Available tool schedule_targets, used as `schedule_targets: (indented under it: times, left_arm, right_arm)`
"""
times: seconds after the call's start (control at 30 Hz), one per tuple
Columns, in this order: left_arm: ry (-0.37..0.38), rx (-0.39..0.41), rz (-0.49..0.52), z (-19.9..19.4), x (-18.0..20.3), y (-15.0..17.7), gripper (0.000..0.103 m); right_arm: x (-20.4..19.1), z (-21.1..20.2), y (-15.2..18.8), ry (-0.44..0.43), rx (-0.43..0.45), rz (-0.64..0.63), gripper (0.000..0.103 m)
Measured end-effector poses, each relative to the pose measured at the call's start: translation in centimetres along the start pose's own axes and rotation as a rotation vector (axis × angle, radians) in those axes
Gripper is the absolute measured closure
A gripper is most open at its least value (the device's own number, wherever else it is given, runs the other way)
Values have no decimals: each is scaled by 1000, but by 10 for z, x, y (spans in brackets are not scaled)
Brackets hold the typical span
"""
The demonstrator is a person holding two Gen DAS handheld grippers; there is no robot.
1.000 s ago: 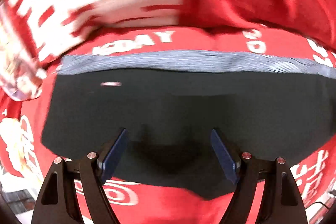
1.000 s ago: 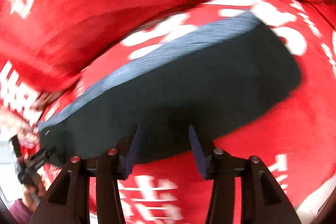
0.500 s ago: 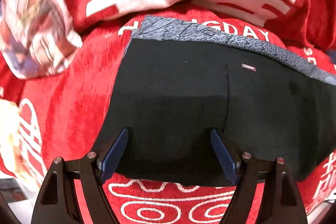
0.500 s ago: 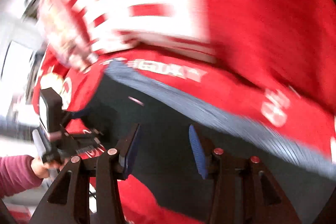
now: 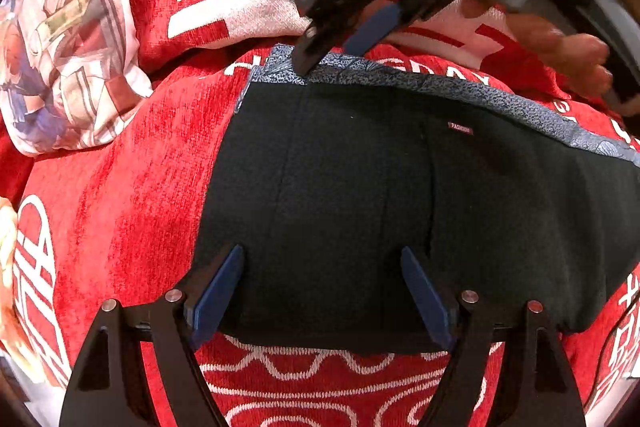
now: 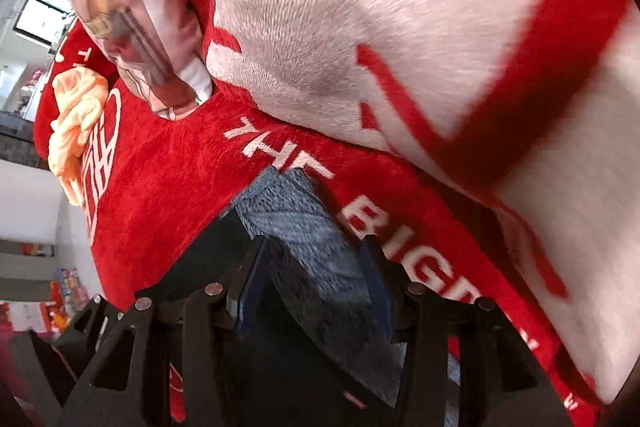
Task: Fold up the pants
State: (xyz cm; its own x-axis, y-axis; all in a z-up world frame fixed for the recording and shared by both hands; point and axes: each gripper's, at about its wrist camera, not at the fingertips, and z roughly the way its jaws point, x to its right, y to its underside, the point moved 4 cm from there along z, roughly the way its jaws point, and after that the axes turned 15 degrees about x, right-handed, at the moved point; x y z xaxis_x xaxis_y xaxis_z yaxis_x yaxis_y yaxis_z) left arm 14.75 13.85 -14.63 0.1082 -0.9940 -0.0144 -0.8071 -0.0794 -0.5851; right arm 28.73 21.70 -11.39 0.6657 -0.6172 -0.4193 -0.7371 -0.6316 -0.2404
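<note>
We see the pants (image 5: 400,195) lying flat on the red blanket (image 5: 132,195), already doubled into a dark block whose long axis runs from 9 to 3 o'clock in the left wrist view, with the speckled grey waistband (image 5: 440,87) along its 12 o'clock edge.

At the left end, our left gripper (image 5: 322,291) hangs over the near edge with its jaws spread and nothing pinched; the cloth lies under them, toward 12 o'clock from the tips.

Moving right and up, our right gripper (image 5: 344,47) has its tips at the waistband's left corner, at about 11 o'clock in that view. In its own view the jaws straddle the waistband (image 6: 304,239), but blur hides whether the pads press on it, so we cannot tell if it grips.

We judge the right gripper nearer to a hold. The next fold likely carries this left end across toward 3 o'clock, so both grippers need that short edge.
</note>
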Motion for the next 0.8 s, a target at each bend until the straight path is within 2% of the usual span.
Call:
schedule_targets:
  times: [0.07,0.1,0.13,0.27,0.37,0.4,0.5,0.57,0.63,0.8]
  left_arm:
    - [1,6,-4,0,1,0,21]
    - [5,7,-7,1,1,0,21]
    - [5,10,-9,0,1,2,21]
    - [12,-6,-32,-3,-3,1,21]
    - [23,-15,-51,-4,-5,1,21]
    - [23,-19,-52,-5,-5,1,21]
    - [22,-21,-46,-6,-5,0,21]
    - [26,-16,-48,-7,-5,2,21]
    - [25,-11,-43,-7,-4,2,21]
    - [37,-9,-135,-20,-15,-1,21]
  right_arm:
    - [1,10,-3,-1,-24,2,52]
    - [2,14,-4,-6,-39,13,63]
    - [1,15,-5,-6,-45,21,96]
    - [-17,6,-6,-51,-61,-6,96]
    - [-22,1,-8,-49,-69,-25,96]
    - [-20,5,-8,-51,-87,-19,92]
    - [-17,18,-7,11,-125,-44,87]
    - [-19,23,-7,18,-122,-66,87]
    - [-21,27,-5,27,-127,-72,95]
    - [-41,4,-15,-51,-48,-48,95]
